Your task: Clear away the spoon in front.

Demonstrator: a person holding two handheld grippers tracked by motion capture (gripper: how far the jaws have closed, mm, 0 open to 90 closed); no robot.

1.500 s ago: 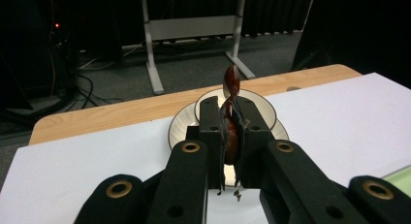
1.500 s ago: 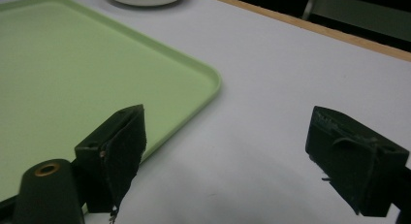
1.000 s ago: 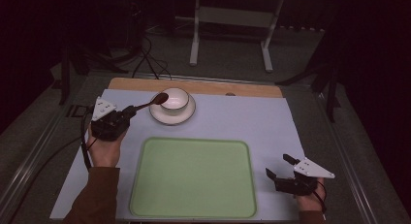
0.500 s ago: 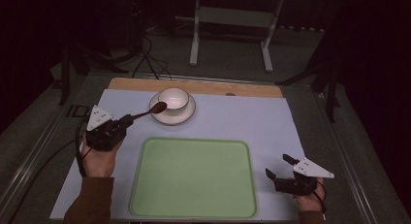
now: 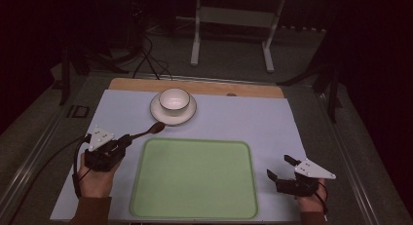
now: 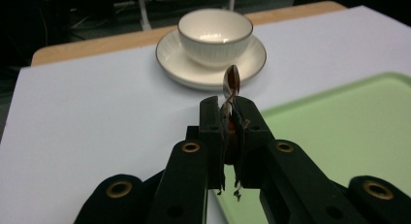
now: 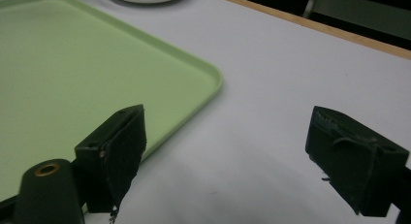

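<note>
High view, left to right. At the left edge of the white table mat [image 5: 243, 122], the left gripper [image 5: 127, 139] rests in the person's left hand [image 5: 95, 178], its cable trailing off toward the table's edge. Its jaws are clamped on the handle of a dark brown spoon [image 5: 148, 131], which points up and to the right; the spoon's bowl lies just short of the saucer [image 5: 156, 110] and just beyond the far left corner of the green tray [image 5: 195, 178]. In the left gripper view the spoon [image 6: 231, 83] stands edge-on between the two black jaws, its bowl reaching past the left gripper's [image 6: 228, 110] tips toward the saucer [image 6: 169, 54].

Centre. A white ribbed cup [image 5: 174, 101] with a thin dark rim stands upright on the saucer, near the mat's far edge and a strip of bare wooden table [image 5: 253, 88]. The cup [image 6: 215, 32] looks empty. The tray, nearer the person, lies flat with nothing on it.

Right. The right gripper [image 5: 282, 169], in the person's right hand [image 5: 311, 200], sits just beside the tray's near right corner. Its jaws are wide apart with nothing between them; the right gripper view shows the right gripper [image 7: 225, 151] over bare mat [image 7: 271, 88], the tray's [image 7: 213, 81] rounded corner lying to the left.

No brand, label or writing can be read on any item.
</note>
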